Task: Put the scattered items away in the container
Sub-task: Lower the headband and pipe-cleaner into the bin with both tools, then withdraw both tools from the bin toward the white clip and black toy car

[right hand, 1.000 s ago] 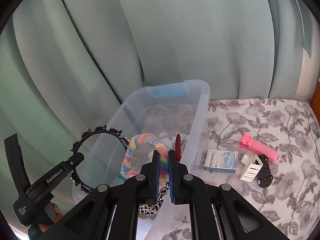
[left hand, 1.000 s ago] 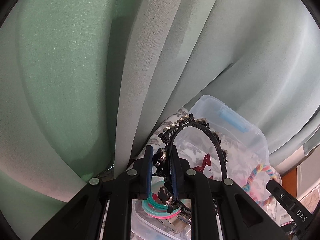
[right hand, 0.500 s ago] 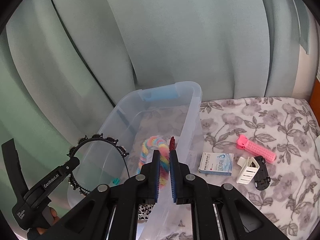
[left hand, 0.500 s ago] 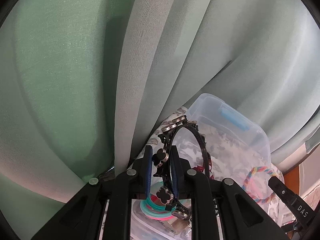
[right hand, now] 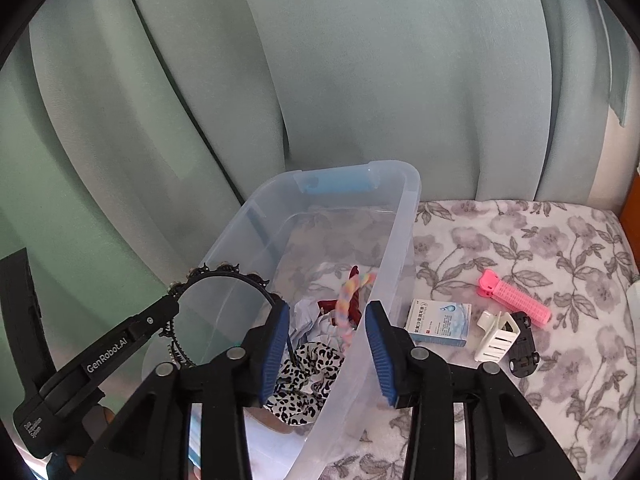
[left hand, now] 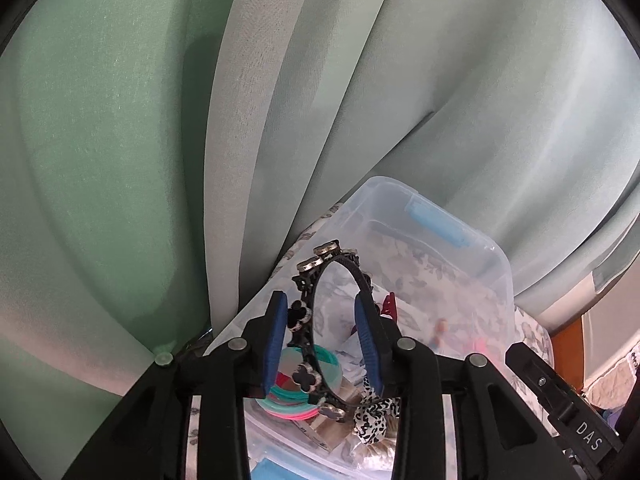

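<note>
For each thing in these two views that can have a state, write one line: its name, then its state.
left gripper: jaws opening, black headband between them
right gripper: jaws opening, nothing gripped
black headband: upright over the bin
rainbow headband: inside the bin
clear bin: uncovered, partly filled
pink roller: lying on the floral cloth

both wrist views look steeply down, close over the bin (left hand: 460, 236) (right hand: 404, 208), curtain (left hand: 120, 140) (right hand: 360, 80) at 12 o'clock.
</note>
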Motion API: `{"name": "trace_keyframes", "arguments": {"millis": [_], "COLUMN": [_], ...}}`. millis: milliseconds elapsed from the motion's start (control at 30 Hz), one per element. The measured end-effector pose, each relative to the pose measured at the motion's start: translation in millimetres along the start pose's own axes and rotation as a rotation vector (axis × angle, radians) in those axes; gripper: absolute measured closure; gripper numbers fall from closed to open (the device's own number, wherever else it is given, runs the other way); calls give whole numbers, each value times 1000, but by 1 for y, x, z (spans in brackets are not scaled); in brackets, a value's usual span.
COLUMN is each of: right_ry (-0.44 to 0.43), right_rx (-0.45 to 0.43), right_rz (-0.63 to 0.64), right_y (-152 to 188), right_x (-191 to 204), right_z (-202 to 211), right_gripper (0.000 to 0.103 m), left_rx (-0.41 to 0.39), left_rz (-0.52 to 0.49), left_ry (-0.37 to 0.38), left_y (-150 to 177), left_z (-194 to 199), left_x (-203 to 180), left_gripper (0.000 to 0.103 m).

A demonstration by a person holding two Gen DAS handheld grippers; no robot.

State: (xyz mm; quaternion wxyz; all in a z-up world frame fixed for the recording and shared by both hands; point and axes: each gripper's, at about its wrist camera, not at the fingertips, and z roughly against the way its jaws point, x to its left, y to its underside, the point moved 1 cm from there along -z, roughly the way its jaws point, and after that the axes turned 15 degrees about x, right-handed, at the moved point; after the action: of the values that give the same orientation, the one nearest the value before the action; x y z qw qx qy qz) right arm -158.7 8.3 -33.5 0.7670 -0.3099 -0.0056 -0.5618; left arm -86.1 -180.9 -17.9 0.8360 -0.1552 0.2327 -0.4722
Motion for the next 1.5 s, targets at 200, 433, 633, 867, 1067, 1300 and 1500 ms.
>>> {"name": "trace_keyframes", "arguments": {"millis": [200,433,633,867,1067,1300,1500], "right_ry": [-7,-8,-14,-20,-22,-26,-22], "right_rx": [-8,-33,-61,-115,-184,-254,-282], "right_rz": [11,-25,-55,-83,-153,-273,-363], "right_y": [6,19,33,50,70,96,119], "right_x": [4,-6,-17,-34,-65,-118,-165], "right_z": [13,34,55,87,121,154,172], "right_gripper": [52,51,51,48,44,42,42], "left_rx": [6,-1,-23,-71,-92,-67,-2], "left_rz": [-21,-26,-51,-127,-217,-314,-378], "left_ry": [20,21,19,32,36,36,68], "left_y": [3,11,20,35,48,79,98], "left_z": [0,17,34,62,69,82,60], "left_x": [-19,-21,-33,-64,-106,-147,-187], "left_gripper": [54,52,51,47,47,47,47]}}
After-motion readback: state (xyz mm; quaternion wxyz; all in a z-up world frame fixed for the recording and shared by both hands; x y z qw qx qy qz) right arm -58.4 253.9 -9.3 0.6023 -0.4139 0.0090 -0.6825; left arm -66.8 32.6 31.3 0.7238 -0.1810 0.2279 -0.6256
